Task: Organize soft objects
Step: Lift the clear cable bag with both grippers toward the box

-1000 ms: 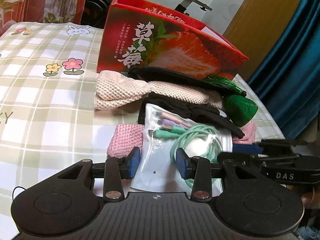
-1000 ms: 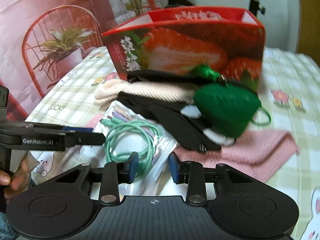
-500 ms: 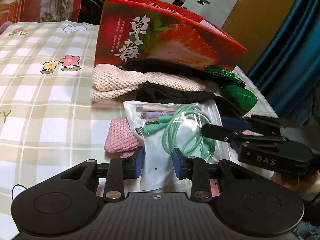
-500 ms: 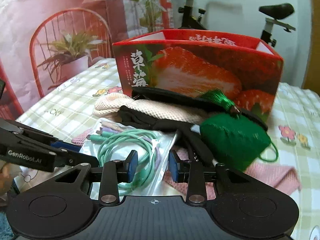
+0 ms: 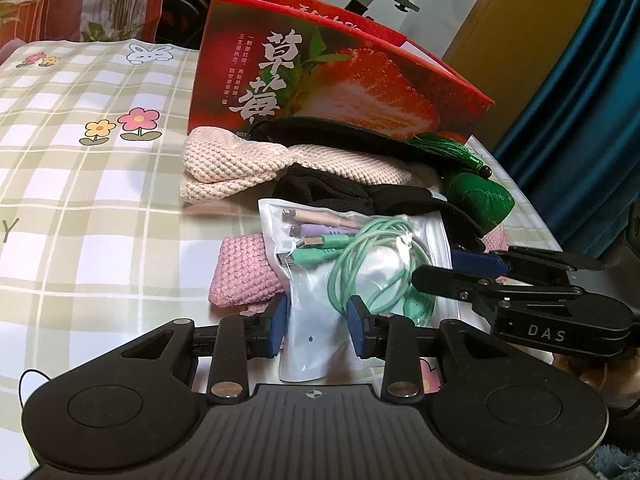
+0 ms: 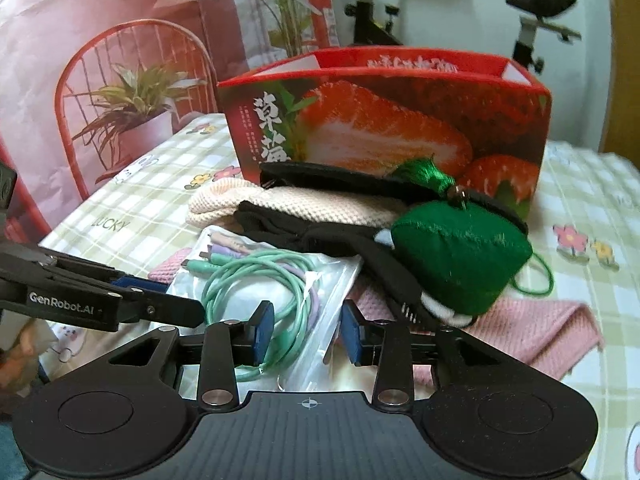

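Observation:
A clear bag of mint cables (image 5: 352, 264) lies on top of a pile: pink knit cloth (image 5: 244, 272), cream knit cloth (image 5: 240, 164), black fabric (image 5: 360, 196) and a green plush pouch with tassel (image 5: 480, 196). My left gripper (image 5: 316, 330) is open with the bag's near end between its fingers. My right gripper (image 6: 306, 332) is open over the bag's (image 6: 280, 284) other side, beside the green pouch (image 6: 460, 256). The right gripper also shows in the left wrist view (image 5: 460, 272).
A red strawberry box (image 5: 332, 80) stands open-topped just behind the pile; it also shows in the right wrist view (image 6: 384, 120). The checked tablecloth (image 5: 80, 200) stretches to the left. An exercise bike (image 6: 532, 36) and a blue curtain (image 5: 580, 100) are beyond the table.
Both grippers have drawn back and lifted slightly from the pile. The right gripper has swung left, bringing the bag between its fingers. Both stay open.

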`<state>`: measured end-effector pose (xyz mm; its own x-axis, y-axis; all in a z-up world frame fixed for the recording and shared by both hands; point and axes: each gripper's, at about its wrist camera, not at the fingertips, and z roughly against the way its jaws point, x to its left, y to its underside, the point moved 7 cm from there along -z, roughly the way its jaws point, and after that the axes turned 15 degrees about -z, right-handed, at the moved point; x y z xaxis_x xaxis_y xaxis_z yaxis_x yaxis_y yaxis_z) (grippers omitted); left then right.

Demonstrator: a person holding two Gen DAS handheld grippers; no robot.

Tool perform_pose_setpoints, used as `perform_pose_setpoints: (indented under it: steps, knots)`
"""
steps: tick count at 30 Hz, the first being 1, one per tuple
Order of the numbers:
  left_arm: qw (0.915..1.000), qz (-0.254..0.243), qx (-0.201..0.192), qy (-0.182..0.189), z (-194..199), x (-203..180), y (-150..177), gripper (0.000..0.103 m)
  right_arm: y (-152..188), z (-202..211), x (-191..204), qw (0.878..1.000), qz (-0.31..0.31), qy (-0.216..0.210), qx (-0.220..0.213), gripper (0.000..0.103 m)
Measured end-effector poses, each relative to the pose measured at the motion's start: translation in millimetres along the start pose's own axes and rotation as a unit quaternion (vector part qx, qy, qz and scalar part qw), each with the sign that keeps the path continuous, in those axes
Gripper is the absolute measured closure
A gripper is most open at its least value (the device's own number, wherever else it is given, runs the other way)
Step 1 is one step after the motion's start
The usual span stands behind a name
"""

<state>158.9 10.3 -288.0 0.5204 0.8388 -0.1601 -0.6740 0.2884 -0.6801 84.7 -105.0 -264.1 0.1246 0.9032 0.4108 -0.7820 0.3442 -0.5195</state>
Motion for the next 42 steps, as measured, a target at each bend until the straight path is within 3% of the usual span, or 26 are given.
perform_pose_setpoints:
  steps: [7,11,18,34,42]
  knots:
    - [1.0000,0.006,-0.003,0.003,1,-1,0,0.068,2,-1,-2,1.000,-0.019,-0.014,0.006,0.068]
    - [0.9998,0.013,-0.011,0.012,4,-2,-1,0.068,5,3,10,1.000,0.016,-0.027,0.000,0.068]
    - [0.9994,0.011,-0.024,0.023,8,-9,-4,0.068,2,2,3,1.000,-0.002,-0.028,0.001,0.074]
    - [0.9967,-0.005,-0.073,0.035,29,-14,-16,0.068,-20,27,5,0.996,-0.011,-0.055,-0.067,0.081]
    - [0.9936,-0.010,-0.105,0.039,50,-13,-46,0.068,-49,41,12,0.993,-0.005,-0.074,-0.088,0.081]
